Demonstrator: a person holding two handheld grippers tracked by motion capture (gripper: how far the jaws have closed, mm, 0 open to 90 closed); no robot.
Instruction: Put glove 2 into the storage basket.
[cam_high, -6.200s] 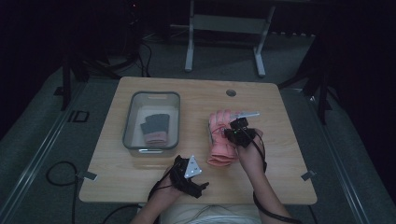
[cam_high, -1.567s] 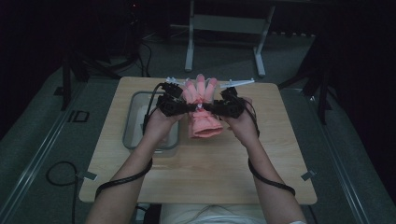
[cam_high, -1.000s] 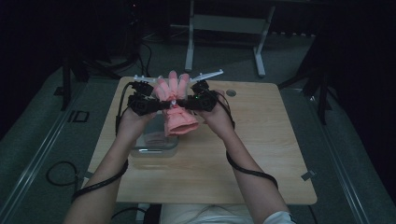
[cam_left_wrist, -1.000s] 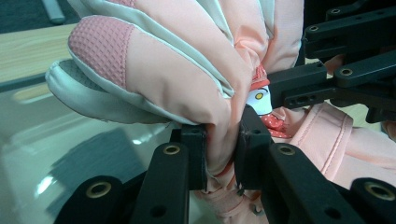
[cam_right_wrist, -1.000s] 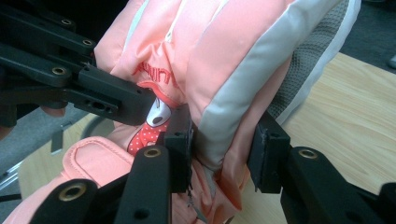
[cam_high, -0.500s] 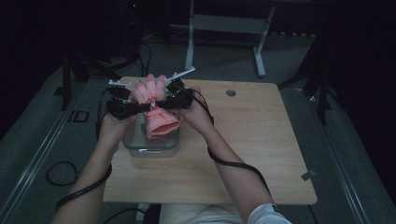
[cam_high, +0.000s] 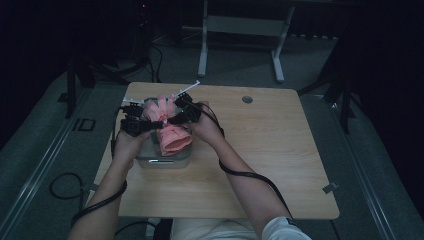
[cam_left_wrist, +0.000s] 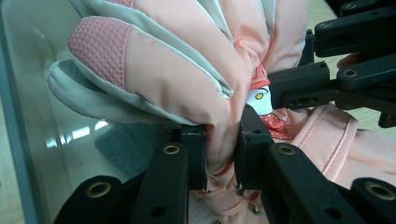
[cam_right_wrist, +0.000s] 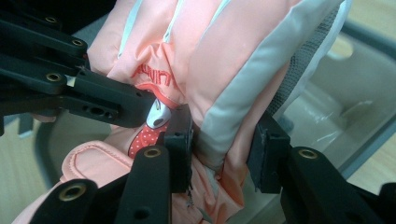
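Note:
A pair of pink gloves (cam_high: 169, 131) with pale grey trim hangs between my two grippers, just above a clear plastic bin (cam_high: 162, 161) at the table's left. My left gripper (cam_high: 152, 123) comes in from the left and is shut on a fold of glove (cam_left_wrist: 177, 70); its jaws (cam_left_wrist: 222, 135) pinch the fabric tightly. From the right, my right gripper (cam_high: 172, 119) is shut on a thicker part of glove (cam_right_wrist: 219, 60), with the padding bunched between its jaws (cam_right_wrist: 222, 140). The two grippers' tips nearly meet. The cuffs droop towards the bin.
Dark grey fabric (cam_left_wrist: 116, 149) lies on the floor of the bin (cam_left_wrist: 28, 116). The wooden table (cam_high: 280, 150) stretches to the right, with a small round hole (cam_high: 247, 99) near its far edge. A metal stand (cam_high: 240, 30) is on the floor beyond.
Both hands have carried the gloves left and down, from above the table's far middle to just over the bin. Much earlier the gloves lay on the table right of the bin.

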